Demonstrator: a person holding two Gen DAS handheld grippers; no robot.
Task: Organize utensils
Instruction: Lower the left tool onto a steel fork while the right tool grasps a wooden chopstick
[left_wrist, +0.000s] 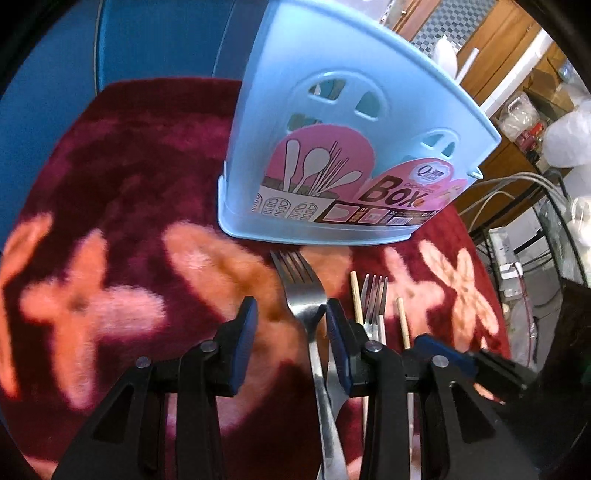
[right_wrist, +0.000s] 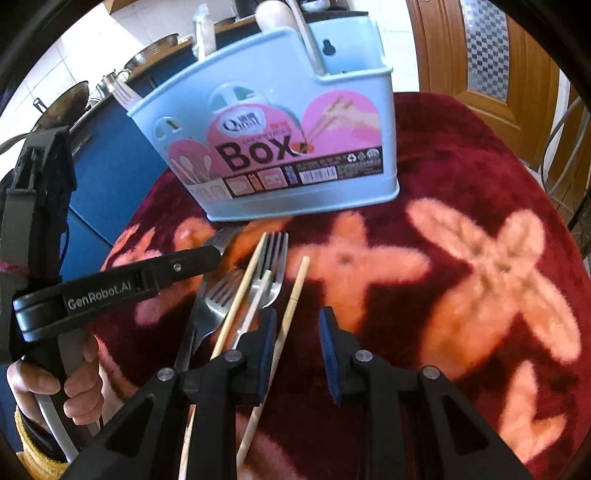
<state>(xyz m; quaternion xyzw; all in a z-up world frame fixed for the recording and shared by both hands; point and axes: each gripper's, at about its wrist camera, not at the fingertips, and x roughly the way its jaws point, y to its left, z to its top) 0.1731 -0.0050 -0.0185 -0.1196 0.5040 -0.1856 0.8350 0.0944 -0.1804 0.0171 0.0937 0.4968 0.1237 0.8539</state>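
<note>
Pick-up step, nothing lifted yet. My left gripper (left_wrist: 290, 325) has its fingers apart around the big fork (left_wrist: 303, 295) — the fork lies against the right pad. My right gripper (right_wrist: 297, 339) is spread, holding nothing, with one chopstick (right_wrist: 293, 295) between the fingers. Blue utensil box (right_wrist: 280, 147) stands at 12 o'clock on the red mat (right_wrist: 443, 332). Next I'd squeeze left, then lift toward the box.

obstacle: blue utensil box (right_wrist: 280, 147) just behind forks (right_wrist: 271, 273) | free: red mat (right_wrist: 461, 332) at right
</note>
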